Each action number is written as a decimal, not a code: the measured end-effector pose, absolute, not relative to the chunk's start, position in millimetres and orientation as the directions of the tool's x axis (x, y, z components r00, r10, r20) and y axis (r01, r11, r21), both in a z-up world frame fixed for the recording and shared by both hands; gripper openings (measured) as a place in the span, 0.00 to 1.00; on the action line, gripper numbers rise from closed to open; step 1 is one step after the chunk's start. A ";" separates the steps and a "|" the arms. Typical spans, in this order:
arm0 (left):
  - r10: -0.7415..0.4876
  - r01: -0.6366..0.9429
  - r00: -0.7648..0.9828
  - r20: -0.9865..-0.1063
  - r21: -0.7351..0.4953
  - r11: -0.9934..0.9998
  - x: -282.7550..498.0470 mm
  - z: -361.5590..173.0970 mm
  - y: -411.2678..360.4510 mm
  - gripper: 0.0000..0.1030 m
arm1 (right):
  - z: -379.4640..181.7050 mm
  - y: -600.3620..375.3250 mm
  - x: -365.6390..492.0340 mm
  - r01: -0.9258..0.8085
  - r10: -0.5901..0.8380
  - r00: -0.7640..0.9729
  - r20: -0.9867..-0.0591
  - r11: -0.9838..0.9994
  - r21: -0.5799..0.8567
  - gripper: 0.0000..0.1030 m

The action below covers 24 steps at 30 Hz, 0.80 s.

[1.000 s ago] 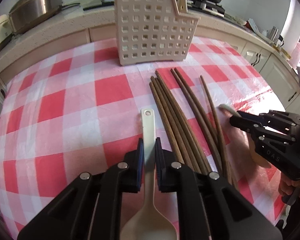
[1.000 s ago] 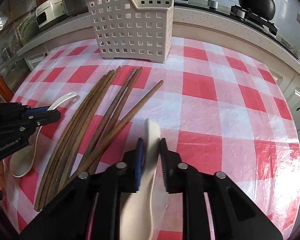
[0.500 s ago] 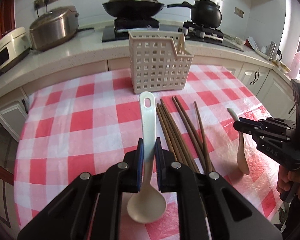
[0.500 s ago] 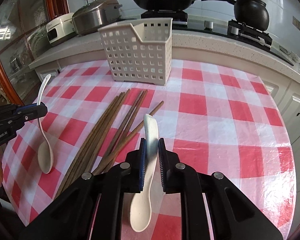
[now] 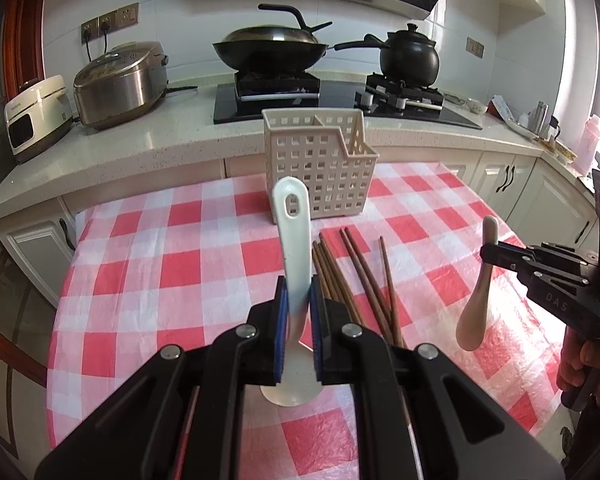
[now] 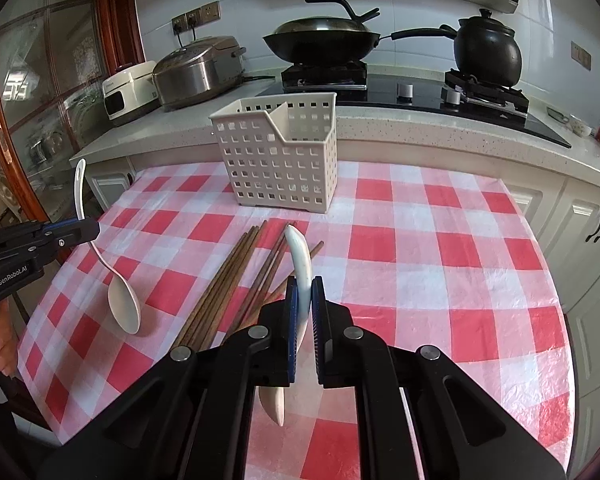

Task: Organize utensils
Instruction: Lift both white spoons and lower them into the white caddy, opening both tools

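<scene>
Holding both spoons clear of the checked tablecloth (image 5: 188, 264). My left gripper (image 5: 298, 292) pinches one white spoon (image 5: 294, 232). My right gripper (image 6: 305, 296), jaws just closing tighter, pinches the other spoon (image 6: 300, 256); chopsticks (image 6: 236, 280) lie before the basket (image 6: 276, 152).

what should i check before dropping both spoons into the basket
1. Left gripper shut on the holed spoon, handle up: ok.
2. Right gripper has just been closing on the curved spoon, now between its fingers: ok.
3. Both spoons lifted off the tablecloth: ok.
4. Basket upright, top open: ok.
5. Basket compartments empty: cannot tell, the inside is mostly hidden.
6. Chopsticks lie flat below, clear of the path to the basket: ok.
</scene>
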<state>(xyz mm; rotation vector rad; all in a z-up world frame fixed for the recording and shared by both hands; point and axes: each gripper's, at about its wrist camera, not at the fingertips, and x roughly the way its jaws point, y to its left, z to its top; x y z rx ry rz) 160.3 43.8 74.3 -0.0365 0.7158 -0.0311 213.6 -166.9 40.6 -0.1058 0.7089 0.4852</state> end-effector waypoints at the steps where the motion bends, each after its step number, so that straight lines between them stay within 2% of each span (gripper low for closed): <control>1: -0.042 0.017 0.757 -0.652 -0.045 0.999 162.0 77.1 43.3 0.10 | 44.2 -165.5 216.0 -0.462 0.392 0.658 -0.643 0.884 0.067 0.09; 14: -0.051 0.026 0.830 -0.556 -0.052 0.998 214.0 149.3 46.5 0.10 | 113.3 -141.4 275.3 -0.464 0.419 0.722 -0.551 0.884 0.063 0.09; 24: -0.048 0.026 0.884 -0.466 -0.053 0.998 299.0 216.1 48.8 0.10 | 170.9 -112.7 341.9 -0.474 0.436 0.774 -0.459 0.880 0.037 0.09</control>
